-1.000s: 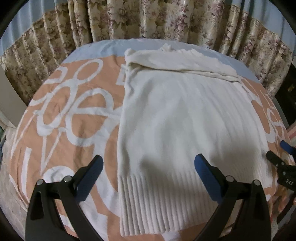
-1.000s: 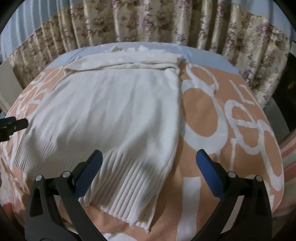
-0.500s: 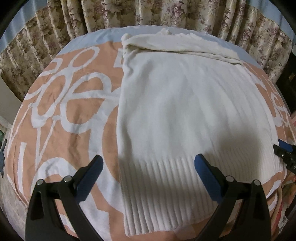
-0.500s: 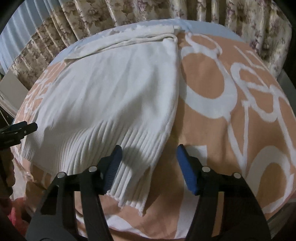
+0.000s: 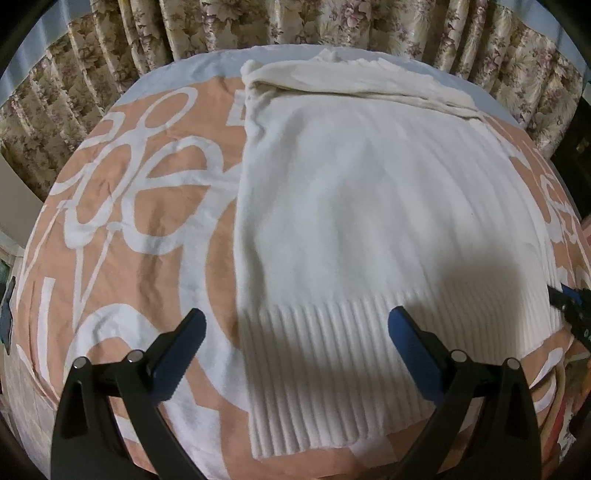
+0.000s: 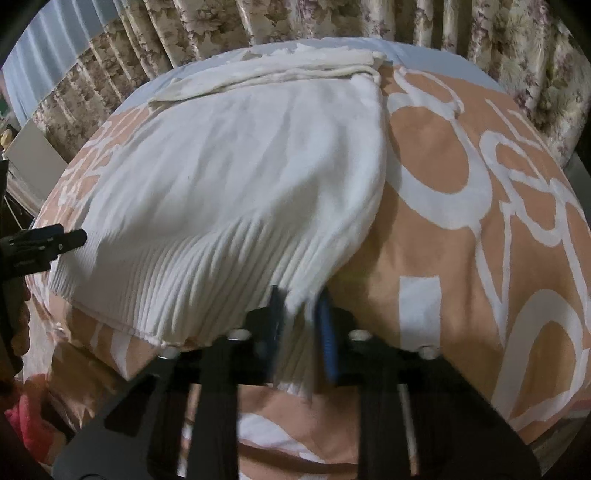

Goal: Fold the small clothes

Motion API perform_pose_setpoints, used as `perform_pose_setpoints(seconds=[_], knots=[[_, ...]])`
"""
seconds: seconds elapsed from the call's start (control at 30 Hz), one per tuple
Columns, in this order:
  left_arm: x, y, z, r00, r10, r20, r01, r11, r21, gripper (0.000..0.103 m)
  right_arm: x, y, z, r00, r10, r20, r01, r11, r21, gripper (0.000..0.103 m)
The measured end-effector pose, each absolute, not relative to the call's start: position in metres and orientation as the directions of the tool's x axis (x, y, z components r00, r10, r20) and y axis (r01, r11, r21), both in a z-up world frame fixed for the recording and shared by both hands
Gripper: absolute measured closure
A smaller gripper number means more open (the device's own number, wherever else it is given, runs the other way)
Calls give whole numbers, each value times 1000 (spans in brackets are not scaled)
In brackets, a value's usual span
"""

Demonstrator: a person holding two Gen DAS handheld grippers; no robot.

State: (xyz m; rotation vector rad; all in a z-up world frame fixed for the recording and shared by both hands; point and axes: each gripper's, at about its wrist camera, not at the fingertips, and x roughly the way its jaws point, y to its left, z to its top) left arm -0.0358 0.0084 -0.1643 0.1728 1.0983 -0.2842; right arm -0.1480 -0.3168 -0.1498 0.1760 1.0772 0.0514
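Soft, limp, light white knit sweater, best taken at ribbed hem corners: right gripper clamped on near-right corner, left gripper spread wide above near-left.

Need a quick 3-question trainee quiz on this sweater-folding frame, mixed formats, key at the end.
1. True or false: the left hand-held gripper is open above the hem.
2. The right hand-held gripper is: A) open over the bedspread B) shut on the sweater hem corner C) holding the curtain.
3. Fill in: the sweater's hem is ____ knit.

Key: 1 true; 2 B; 3 ribbed.
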Motion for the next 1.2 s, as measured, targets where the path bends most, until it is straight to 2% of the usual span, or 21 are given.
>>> perform_pose_setpoints(seconds=[0.07, 0.37, 0.43, 0.53, 0.63, 0.7, 0.77, 0.83, 0.97, 1.2], knots=[[-36, 5, -167, 416, -145, -898, 315, 949, -7, 4, -147, -316, -148, 495, 109, -862, 47, 987, 152, 95], [-42, 3, -177, 361, -194, -912, 320, 944, -75, 4, -139, -297, -130, 619, 23, -785, 44, 997, 64, 95], [-43, 1, -179, 362, -186, -913, 326, 943, -63, 6, -133, -293, -131, 610, 21, -792, 38, 998, 55, 95], [-44, -2, -178, 375, -186, -908, 341, 939, -51, 19, -129, -288, -131, 604, -2, -797, 49, 998, 34, 95], [-46, -5, -179, 387, -177, -905, 358, 933, -30, 27, -128, -287, -129, 602, -26, -798, 66, 998, 17, 95], [-46, -7, -177, 396, -180, -900, 366, 930, -25, 41, -128, -287, -128, 601, -40, -798, 78, 997, 8, 95], [-46, -12, -175, 412, -174, -894, 385, 923, -2, 71, -128, -288, -129, 597, -46, -801, 96, 995, 14, 95], [-43, -17, -173, 414, -176, -893, 405, 914, 8, 83, -128, -288, -128, 597, -47, -801, 100, 995, 15, 95], [-38, -22, -171, 431, -175, -885, 418, 908, 24, 87, -129, -287, -125, 603, -47, -796, 98, 995, 16, 95], [-31, -24, -153, 479, -195, -856, 418, 908, 27, 87, -130, -292, -115, 624, -48, -780, 108, 994, 25, 95]])
